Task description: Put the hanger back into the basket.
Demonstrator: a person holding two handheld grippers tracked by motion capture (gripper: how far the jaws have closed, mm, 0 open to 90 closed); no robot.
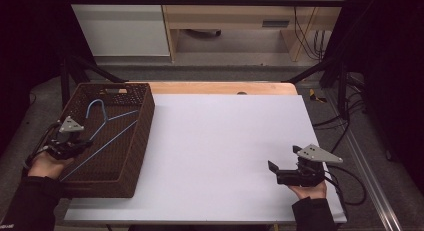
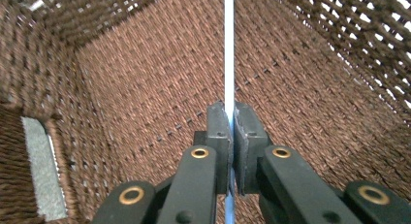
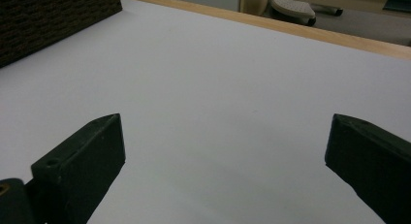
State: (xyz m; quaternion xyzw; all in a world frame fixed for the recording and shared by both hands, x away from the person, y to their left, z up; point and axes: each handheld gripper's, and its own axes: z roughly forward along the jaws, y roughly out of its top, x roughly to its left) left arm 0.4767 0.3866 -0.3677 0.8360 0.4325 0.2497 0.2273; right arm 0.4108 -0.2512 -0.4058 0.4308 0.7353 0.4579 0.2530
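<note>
Inside basket point(image 1: 142, 122), hanger point(image 1: 107, 136) (seemingly tilted) hook pointing away.

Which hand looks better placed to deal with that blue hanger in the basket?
The left. Its claw is already shut on the blue hanger inside the woven basket. The right claw hangs open above the white table, far from it.
</note>
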